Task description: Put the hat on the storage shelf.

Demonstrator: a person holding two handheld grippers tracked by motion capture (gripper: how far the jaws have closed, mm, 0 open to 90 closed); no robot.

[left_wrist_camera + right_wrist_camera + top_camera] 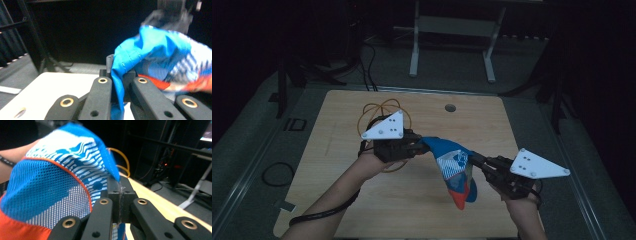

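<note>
Orange cable loops (384, 112) lie upper left; blue garment (452, 165) stretched diagonally, lower right, clamped by left gripper (421, 145) and right gripper (474, 159).

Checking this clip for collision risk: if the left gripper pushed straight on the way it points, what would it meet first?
Beyond the blue cloth that the left gripper already clamps, probably the right gripper holding the cloth's far edge; depth is unclear.
</note>
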